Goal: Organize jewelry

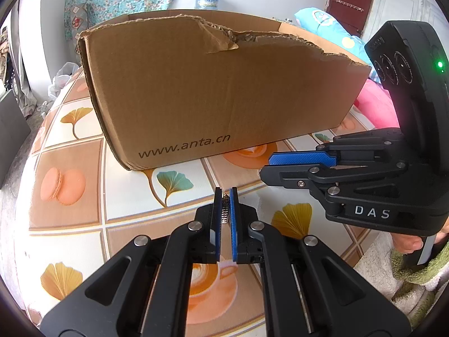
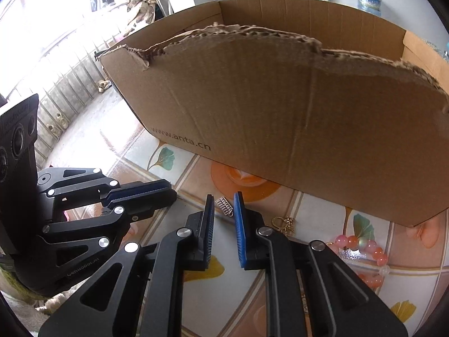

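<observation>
A small silver comb-like piece (image 2: 224,206) lies on the patterned tablecloth (image 2: 322,210) in front of the torn cardboard box (image 2: 280,112). My right gripper (image 2: 223,200) hovers over it, jaws narrowly open, the piece showing in the gap with neither pad pressing on it. My left gripper (image 1: 225,193) is shut to a thin slit, through which the same silver piece (image 1: 224,210) shows on the cloth below. From the right wrist view the left gripper (image 2: 171,192) points in from the left, tips short of the piece. The right gripper (image 1: 266,165) reaches in from the right.
A gold chain (image 2: 283,223) and a pink bead bracelet (image 2: 362,245) lie right of the right gripper. The box (image 1: 219,92) stands open-topped across the far side. A hand (image 1: 407,244) holds the right gripper above a green and white towel (image 1: 393,275).
</observation>
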Demonstrator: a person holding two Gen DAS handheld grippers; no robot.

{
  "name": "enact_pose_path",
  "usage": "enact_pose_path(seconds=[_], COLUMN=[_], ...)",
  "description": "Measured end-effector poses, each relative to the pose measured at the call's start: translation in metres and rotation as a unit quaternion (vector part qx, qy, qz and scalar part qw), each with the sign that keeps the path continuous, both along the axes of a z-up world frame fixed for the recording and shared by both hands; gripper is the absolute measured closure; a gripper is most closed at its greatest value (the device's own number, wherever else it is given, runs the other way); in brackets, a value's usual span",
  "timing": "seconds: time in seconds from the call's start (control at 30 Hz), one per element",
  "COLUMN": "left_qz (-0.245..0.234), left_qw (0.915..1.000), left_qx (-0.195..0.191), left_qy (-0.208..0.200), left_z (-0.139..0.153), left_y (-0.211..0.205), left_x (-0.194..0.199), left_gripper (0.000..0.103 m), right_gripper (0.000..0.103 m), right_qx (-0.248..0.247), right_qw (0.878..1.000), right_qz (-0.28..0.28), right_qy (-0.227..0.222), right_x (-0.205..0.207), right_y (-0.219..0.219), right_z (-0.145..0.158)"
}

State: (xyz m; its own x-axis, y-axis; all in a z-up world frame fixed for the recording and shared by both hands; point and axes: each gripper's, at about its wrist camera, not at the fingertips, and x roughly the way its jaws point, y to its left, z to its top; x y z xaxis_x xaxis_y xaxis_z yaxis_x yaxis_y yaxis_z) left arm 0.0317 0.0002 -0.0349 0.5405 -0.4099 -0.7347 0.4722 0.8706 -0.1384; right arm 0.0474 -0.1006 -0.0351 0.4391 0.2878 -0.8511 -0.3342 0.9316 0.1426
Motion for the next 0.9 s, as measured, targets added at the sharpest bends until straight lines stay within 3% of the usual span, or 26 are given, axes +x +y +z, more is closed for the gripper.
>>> enact_pose_path(seconds=[0.33, 0.43, 0.9], left_qz=[0.0, 0.001, 0.002], left_qw=[1.0, 1.0, 1.0], left_qx=[-0.001, -0.001, -0.001], left_qy=[0.0, 0.0, 0.0], left_z=[0.0, 0.0, 0.0], left_y=[0.0, 0.001, 0.001], left_x=[0.0, 0.0, 0.0], left_gripper=[0.098, 0.098, 0.098], right_gripper=[0.089, 0.098, 0.099], right_qx=[-0.061, -0.049, 0.025], right_qw=[0.997, 0.998, 1.0], right_qz=[0.026, 0.028, -0.003], right_qy=[-0.031, -0.026, -0.006], right_x=[-0.012, -0.014, -0.01], right_y=[0.022, 0.026, 0.0], right_z=[-0.001, -0.001, 0.002])
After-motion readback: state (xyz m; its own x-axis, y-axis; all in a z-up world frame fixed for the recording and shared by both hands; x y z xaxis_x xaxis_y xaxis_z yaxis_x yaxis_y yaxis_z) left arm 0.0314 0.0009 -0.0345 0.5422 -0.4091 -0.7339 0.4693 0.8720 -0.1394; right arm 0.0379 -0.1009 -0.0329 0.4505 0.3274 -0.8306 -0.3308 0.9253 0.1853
